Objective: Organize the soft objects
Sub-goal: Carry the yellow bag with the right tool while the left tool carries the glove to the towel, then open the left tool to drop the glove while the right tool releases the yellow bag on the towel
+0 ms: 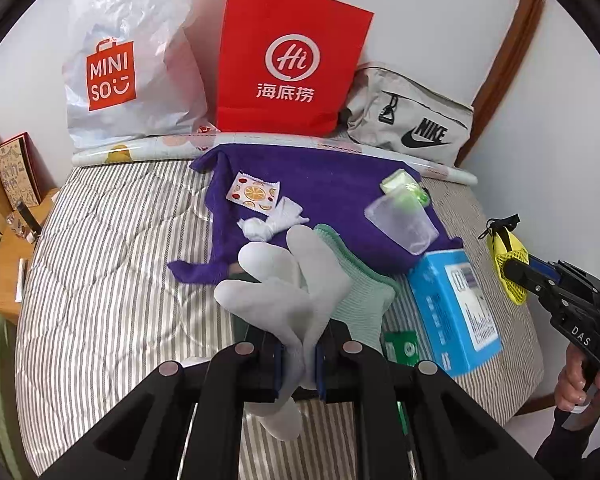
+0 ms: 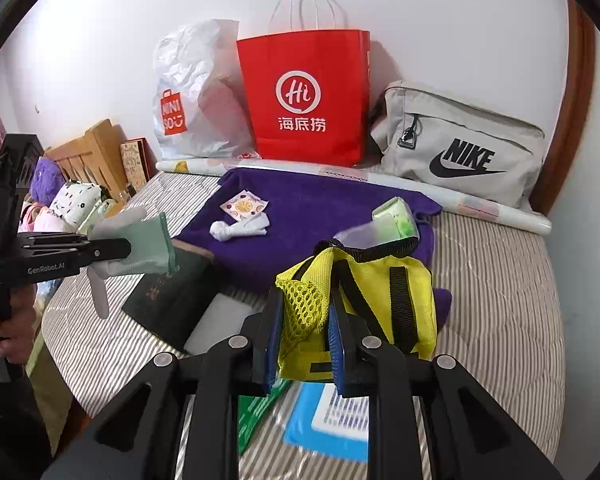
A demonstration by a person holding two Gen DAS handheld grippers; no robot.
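My left gripper [image 1: 298, 354] is shut on a grey work glove with a green cuff [image 1: 284, 284] and holds it above the striped bed; it also shows in the right wrist view [image 2: 140, 240]. My right gripper [image 2: 304, 340] is shut on a yellow mesh pouch with black straps [image 2: 364, 292], lifted over the bed; the pouch also shows in the left wrist view [image 1: 508, 258]. A purple towel [image 1: 332, 184] lies spread on the bed. On it are a knotted white sock [image 1: 272, 222], a fruit-print sachet [image 1: 254, 192] and a clear pouch with green items [image 1: 402, 220].
A red paper bag [image 1: 292, 60], a white Miniso bag [image 1: 128, 64] and a grey Nike bag [image 1: 412, 120] stand along the back wall behind a rolled sheet [image 1: 148, 150]. A blue box [image 1: 456, 312] and a dark green booklet [image 2: 172, 296] lie on the bed. A wooden headboard [image 2: 88, 156] is at the left.
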